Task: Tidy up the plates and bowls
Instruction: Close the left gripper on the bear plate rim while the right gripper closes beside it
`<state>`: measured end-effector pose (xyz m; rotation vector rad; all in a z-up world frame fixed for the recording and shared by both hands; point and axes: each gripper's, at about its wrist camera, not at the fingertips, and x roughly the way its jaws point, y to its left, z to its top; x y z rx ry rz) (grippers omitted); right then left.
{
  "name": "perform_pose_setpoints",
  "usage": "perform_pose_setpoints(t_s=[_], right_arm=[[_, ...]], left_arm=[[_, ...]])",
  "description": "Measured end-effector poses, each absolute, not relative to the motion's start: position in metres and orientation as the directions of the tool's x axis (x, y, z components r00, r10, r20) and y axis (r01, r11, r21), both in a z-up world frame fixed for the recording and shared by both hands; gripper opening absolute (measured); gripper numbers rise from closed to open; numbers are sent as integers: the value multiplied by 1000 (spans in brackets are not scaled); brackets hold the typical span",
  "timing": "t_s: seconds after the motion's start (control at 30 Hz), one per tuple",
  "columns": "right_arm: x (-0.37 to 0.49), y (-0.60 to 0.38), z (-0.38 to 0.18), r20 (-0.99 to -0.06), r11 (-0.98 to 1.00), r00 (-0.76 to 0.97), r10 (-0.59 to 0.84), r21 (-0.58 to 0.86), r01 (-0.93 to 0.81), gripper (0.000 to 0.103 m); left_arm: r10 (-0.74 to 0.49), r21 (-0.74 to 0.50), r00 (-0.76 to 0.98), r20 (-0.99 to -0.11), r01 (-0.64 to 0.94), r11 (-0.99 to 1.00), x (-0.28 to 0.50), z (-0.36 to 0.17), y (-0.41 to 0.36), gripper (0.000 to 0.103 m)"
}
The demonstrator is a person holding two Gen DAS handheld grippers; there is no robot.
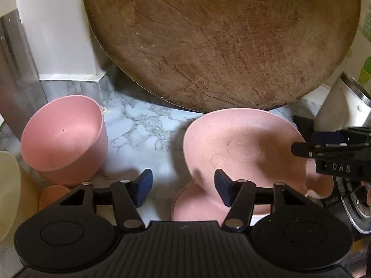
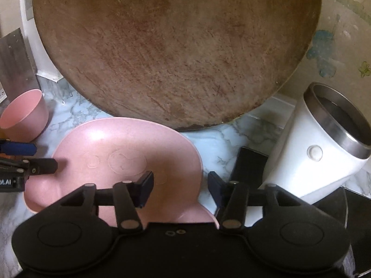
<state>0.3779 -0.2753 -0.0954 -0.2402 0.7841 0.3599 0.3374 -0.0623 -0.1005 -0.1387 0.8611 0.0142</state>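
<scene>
A pink plate [image 1: 243, 143] with rounded lobes lies on the marble counter [image 1: 143, 127], and it also fills the left middle of the right wrist view [image 2: 120, 143]. My left gripper [image 1: 183, 187] straddles its left rim: one finger hangs over the plate, the other over bare counter, and neither pad touches. My right gripper [image 2: 180, 188] straddles the right rim the same way and is open too. A pink bowl [image 1: 65, 139] stands upright to the left of the plate, apart from it, and shows small in the right wrist view [image 2: 23, 113].
A big round wooden board [image 1: 220, 41] leans on the wall just behind the plate. A white container with a steel rim [image 2: 324, 143] lies tilted at the right beside a black block [image 2: 250, 164]. A cream bowl [image 1: 9, 197] and a small orange dish [image 1: 53, 194] sit at the left.
</scene>
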Motion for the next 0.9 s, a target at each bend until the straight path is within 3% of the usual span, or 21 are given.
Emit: perform_pose_setpoints(t_s=[0.07,0.2,0.37,0.7,0.77,0.9], right_arm=[[380,-275,-96,-726,915,652,218,-80,-396,43],[382,-274,-100,-735,920,648,201,-86,-383,38],[386,-279,-103,-749,930,633,198,-61,-363,30],[389,-280,-103,-763,934,613,203,-37,-355,27],[388,-282,-103,-763,938,612,208,-21,-345,17],[383,-282,-102,-769,936,597,227,5,-351,11]], left_arm=[[-56,-132,647,-761,-69,989,341,-102,-62,44],[-63,-130,643,-763,-57,990,346,-103,-66,42],[-62,-120,636,-769,-48,992,351,-105,-70,27],[-63,-111,616,-785,-40,993,356,-109,-72,18],[-67,-119,616,-785,-44,992,354,-108,-69,14],[-61,-119,613,-788,-55,991,348,-107,-61,13]])
